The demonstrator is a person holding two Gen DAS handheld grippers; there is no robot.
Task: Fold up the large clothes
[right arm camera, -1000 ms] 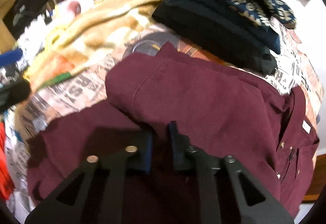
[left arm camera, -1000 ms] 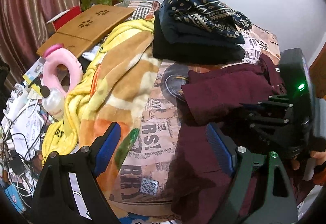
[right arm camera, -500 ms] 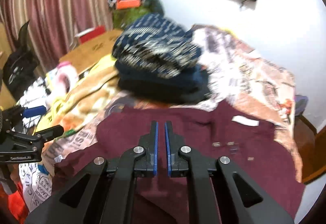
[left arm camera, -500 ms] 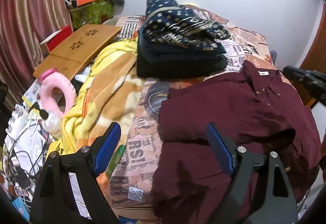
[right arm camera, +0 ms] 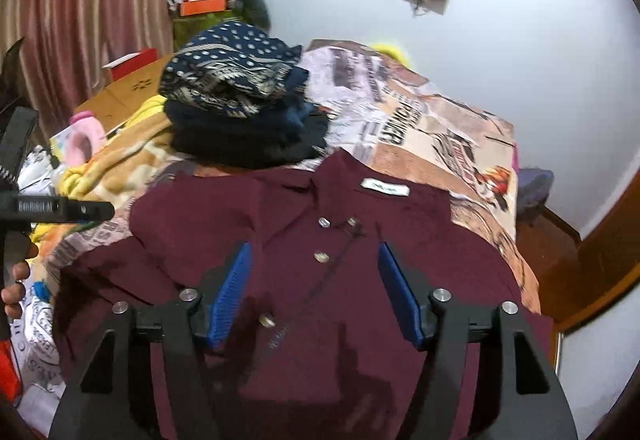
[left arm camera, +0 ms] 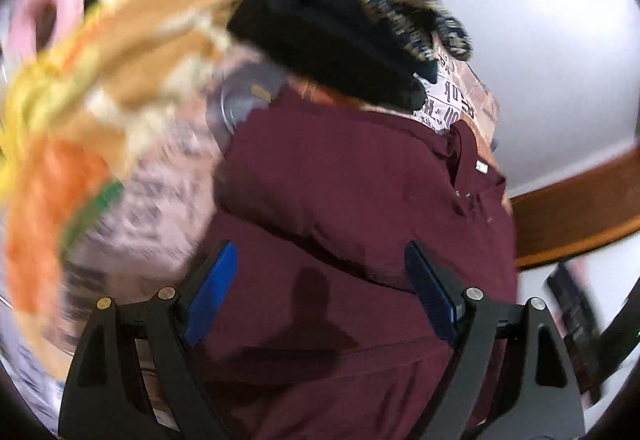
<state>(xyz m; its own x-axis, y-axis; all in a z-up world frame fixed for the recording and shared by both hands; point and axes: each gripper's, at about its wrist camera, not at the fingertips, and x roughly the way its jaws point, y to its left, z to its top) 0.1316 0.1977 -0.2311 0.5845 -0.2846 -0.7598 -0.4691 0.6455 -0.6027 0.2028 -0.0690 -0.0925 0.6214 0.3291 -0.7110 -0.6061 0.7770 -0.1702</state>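
A maroon button shirt (right arm camera: 360, 240) lies on the bed, collar and white label (right arm camera: 385, 189) toward the far end, its left sleeve folded over the body. In the left wrist view the shirt (left arm camera: 360, 200) fills the middle. My left gripper (left arm camera: 320, 280) is open and empty, just above the shirt's left part. My right gripper (right arm camera: 314, 276) is open and empty above the button placket. The left gripper's body (right arm camera: 56, 210) shows at the left edge of the right wrist view.
A stack of folded dark clothes (right arm camera: 240, 112) sits behind the shirt on the newspaper-print bedsheet (right arm camera: 420, 120). A yellow-orange blanket (left arm camera: 100, 100) lies to the left. A pink ring (right arm camera: 82, 140) and a wooden lap desk (right arm camera: 132, 92) are at far left. A wooden door (right arm camera: 600, 252) stands right.
My right gripper has opened and now hangs over the shirt's front. My left gripper swung right and closer over the shirt; its view is blurred with motion.
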